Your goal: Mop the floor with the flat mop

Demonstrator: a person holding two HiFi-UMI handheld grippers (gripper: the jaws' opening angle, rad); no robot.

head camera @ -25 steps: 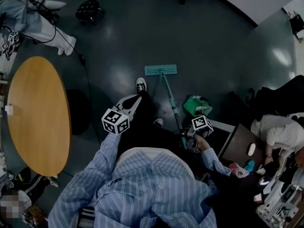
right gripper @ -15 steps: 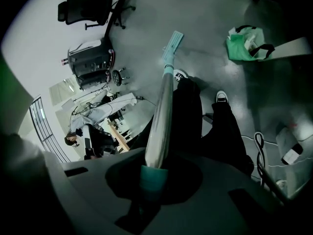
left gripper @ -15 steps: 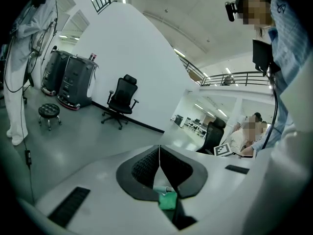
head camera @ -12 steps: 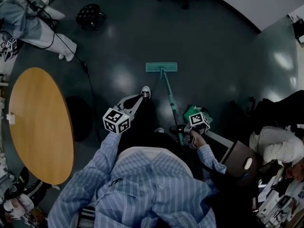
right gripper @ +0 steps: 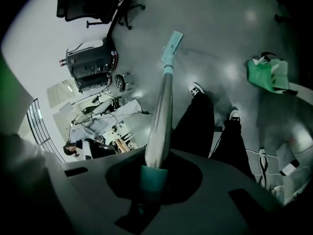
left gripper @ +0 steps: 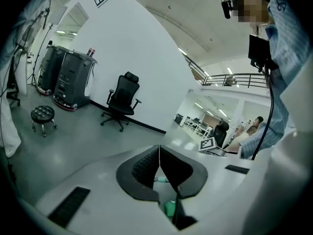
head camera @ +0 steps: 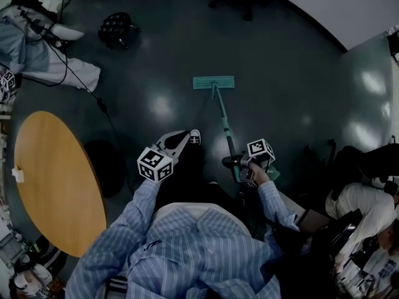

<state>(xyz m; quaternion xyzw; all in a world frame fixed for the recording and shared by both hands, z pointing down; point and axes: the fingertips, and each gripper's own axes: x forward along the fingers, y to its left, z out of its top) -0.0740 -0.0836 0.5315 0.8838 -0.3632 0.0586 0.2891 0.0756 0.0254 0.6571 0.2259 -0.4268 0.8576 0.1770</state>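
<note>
The right gripper (right gripper: 155, 175) has its fingers clamped on the mop handle (right gripper: 162, 106), just above its teal grip. The left gripper (left gripper: 159, 155) is apart from the handle, fingers pressed together with nothing between them. The handle slants forward and down past the person's shoe (head camera: 195, 137) to the mop head (head camera: 213, 82), which lies flat on the grey floor (head camera: 293, 67).

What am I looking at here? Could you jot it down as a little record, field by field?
Tool: teal flat mop, pad flat on the glossy grey floor
Right gripper: shut on the mop's metal handle
Left gripper: shut, empty, apart from the mop
Nearby: oval wooden table, round black stool
</note>
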